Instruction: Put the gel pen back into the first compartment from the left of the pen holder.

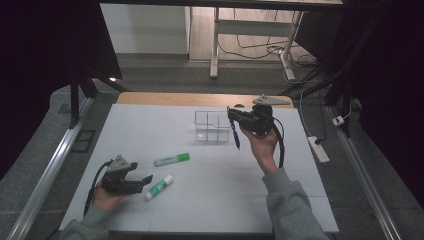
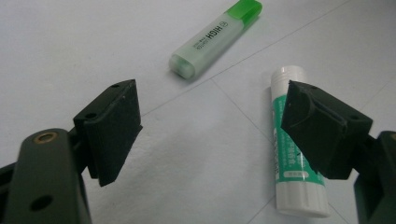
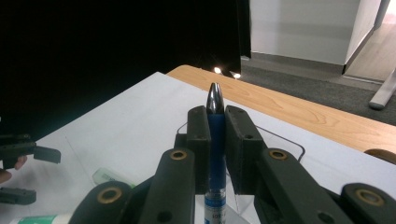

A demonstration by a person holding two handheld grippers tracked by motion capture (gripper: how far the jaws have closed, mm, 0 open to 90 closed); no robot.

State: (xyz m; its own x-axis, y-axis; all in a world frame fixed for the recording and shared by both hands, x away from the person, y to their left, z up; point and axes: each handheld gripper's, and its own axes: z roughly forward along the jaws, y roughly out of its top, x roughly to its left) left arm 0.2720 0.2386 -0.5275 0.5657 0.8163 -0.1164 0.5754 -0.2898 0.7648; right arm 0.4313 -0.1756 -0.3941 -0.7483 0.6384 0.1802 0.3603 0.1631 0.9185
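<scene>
My right gripper [image 1: 232,116] is raised above the right end of a clear divided box [image 1: 211,125] and is shut on a blue pen [image 1: 235,136]. The pen hangs down beside the box. In the right gripper view the jaws [image 3: 215,113] clamp the pen [image 3: 215,140] upright, its dark tip above them. My left gripper [image 1: 145,180] rests low at the table's front left and stands open. Between its jaws [image 2: 210,93] lies bare table. A white and green glue stick [image 2: 292,154] lies by the right jaw, and a green highlighter [image 2: 215,37] lies farther off.
The white mat [image 1: 210,195] covers the wooden table [image 1: 200,98]. The highlighter [image 1: 171,159] and glue stick [image 1: 160,186] lie at the front left. Beyond the table stand a desk frame [image 1: 215,55] and floor cables; a power strip [image 1: 318,149] lies at the right.
</scene>
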